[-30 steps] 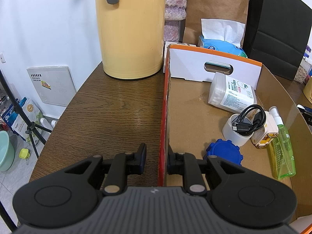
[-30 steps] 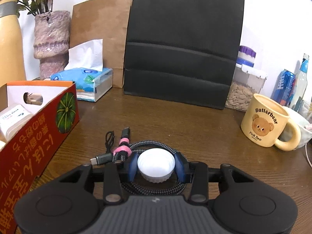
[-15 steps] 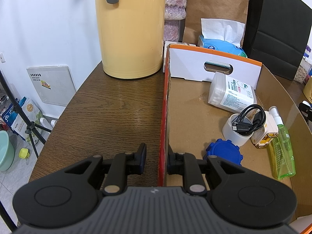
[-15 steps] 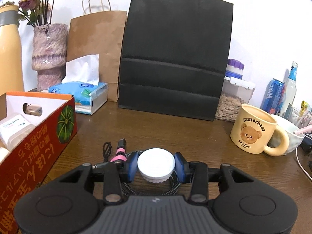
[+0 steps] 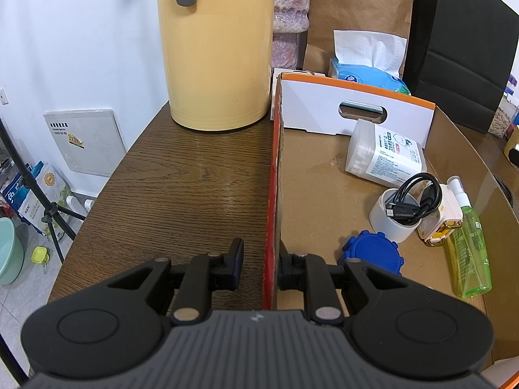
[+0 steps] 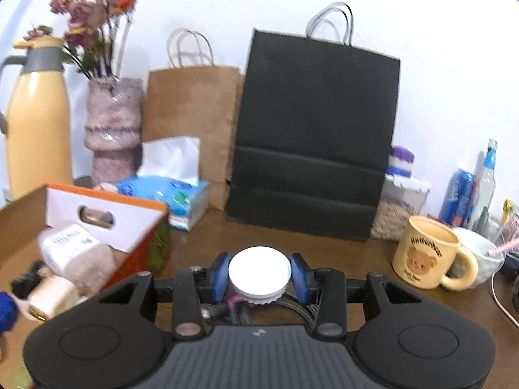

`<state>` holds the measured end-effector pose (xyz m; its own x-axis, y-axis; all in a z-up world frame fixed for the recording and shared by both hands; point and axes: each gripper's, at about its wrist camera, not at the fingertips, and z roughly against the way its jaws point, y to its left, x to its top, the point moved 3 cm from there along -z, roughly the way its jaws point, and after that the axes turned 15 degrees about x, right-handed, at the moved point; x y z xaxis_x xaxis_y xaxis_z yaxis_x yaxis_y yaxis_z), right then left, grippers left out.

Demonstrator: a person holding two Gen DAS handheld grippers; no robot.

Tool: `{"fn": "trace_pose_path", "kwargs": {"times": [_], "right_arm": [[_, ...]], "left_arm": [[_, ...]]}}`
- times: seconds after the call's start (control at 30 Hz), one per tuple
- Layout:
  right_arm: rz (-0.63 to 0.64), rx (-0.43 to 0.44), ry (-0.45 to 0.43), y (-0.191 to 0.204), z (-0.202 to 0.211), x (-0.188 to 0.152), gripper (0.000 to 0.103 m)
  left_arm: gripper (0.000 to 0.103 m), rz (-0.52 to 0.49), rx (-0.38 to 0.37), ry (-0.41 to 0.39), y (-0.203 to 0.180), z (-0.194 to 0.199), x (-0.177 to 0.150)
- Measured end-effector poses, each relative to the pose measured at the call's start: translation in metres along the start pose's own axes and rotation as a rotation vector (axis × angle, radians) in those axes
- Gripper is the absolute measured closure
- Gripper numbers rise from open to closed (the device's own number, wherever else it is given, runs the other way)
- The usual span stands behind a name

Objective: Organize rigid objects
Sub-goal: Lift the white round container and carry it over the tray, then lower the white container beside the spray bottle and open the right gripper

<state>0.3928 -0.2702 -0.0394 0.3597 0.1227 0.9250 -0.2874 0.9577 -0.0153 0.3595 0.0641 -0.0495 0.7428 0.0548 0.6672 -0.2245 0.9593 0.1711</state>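
Two grippers in view. Left gripper clamped on left wall of cardboard box, one pad outside, one inside, near box's front corner. Right gripper pinching white round lid between blue pads, lifted clear of tabletop, just right of box's right wall; braided cable dangling beneath lid, attachment unclear. Inside box: white wipes pack against back wall, white cup holding black cable, blue cap near front, green spray bottle along right wall. Yellow jug at tabletop's back left corner. Black bag, brown bag, tissue pack along back edge; bear mug toward right edge. Right view blurred.
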Motion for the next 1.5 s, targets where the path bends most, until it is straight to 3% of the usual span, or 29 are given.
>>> {"fn": "trace_pose_path", "kwargs": {"times": [0.57, 0.9, 1.5], "right_arm": [[0.141, 0.192, -0.143, 0.093, 0.047, 0.042, 0.063], [0.173, 0.304, -0.110, 0.133, 0.043, 0.043, 0.063], [0.196, 0.367, -0.037, 0.152, 0.032, 0.031, 0.063]], "left_arm": [[0.083, 0.000, 0.000, 0.000, 0.000, 0.000, 0.000], [0.083, -0.001, 0.001, -0.001, 0.000, 0.000, 0.000], [0.083, -0.003, 0.000, -0.002, 0.000, 0.001, 0.000]]}}
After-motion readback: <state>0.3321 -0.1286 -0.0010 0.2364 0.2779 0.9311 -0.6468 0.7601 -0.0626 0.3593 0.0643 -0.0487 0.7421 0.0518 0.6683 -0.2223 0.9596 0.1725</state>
